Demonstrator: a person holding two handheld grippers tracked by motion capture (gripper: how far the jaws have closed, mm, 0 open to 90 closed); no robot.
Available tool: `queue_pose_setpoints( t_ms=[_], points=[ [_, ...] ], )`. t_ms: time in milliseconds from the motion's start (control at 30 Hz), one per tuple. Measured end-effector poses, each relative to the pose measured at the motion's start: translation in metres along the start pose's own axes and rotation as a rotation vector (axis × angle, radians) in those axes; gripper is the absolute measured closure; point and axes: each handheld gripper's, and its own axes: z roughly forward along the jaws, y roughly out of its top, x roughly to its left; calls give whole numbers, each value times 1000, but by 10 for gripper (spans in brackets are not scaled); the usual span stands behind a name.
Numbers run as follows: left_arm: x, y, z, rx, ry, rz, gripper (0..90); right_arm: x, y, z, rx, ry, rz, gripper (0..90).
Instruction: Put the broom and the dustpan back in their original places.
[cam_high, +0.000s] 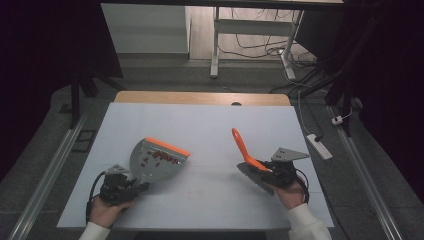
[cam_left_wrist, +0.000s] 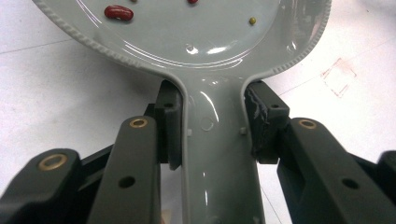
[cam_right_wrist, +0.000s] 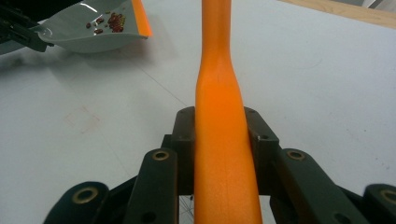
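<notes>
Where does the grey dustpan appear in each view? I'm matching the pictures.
High view: dustpan left of centre, held by the left gripper.
Left gripper view: its handle runs between the jaws.
Right gripper view: top left.
Shared landmark: red beans in the pan.

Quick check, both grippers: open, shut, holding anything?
Left gripper: shut on the grey dustpan by its handle; beans lie in it.
Right gripper: shut on the orange brush handle.

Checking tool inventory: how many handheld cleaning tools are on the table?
2. A grey dustpan with beans in it, held at left by the left gripper; an orange brush held at right by the right gripper.
</notes>
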Motion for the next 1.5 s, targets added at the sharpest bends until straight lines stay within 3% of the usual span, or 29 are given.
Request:
queue_pose_setpoints(
  t_ms=[500, 733, 967, 1333, 1500],
  points=[
    [3, -6, -3, -21, 53, -92, 618, -1, -3, 2, 34, 4, 22, 704],
    [2, -7, -1, -18, 119, -150, 618, -1, -5, 3, 49, 7, 37, 704],
    [2, -3, 7, -15, 149, -191, 617, -4, -7, 5, 73, 4, 60, 704],
    [0, 1, 19, 10, 181, -206, 617, -11, -14, 12, 134, -19, 121, 704],
    [-1, 2, 21, 10, 188, -203, 616, -17, -15, 12, 138, -31, 148, 703]
  ],
)
